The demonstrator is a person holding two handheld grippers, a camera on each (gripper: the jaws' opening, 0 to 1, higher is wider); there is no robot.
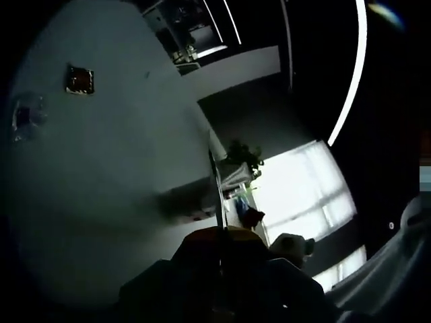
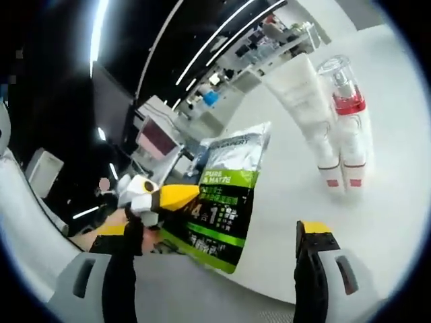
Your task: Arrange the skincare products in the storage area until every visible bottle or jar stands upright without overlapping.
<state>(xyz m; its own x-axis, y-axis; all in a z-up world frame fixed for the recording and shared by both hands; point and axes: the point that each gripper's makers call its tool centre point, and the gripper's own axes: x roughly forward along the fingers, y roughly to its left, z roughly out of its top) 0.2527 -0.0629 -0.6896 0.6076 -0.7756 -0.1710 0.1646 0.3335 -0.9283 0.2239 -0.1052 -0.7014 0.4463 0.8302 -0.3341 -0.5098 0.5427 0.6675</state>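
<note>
Ahead, right fingers gape wide around green pouch; left fingers unreadable, two bottles beyond

pouch: glossy printed plastic film, creased, silver top | tube: smooth white plastic, matt | bottle: white plastic body, clear glossy cap over a red collar | table: smooth matt white | right gripper: dark jaws with yellow tips, grey plastic shells (left gripper view too dim to judge finishes)
</note>
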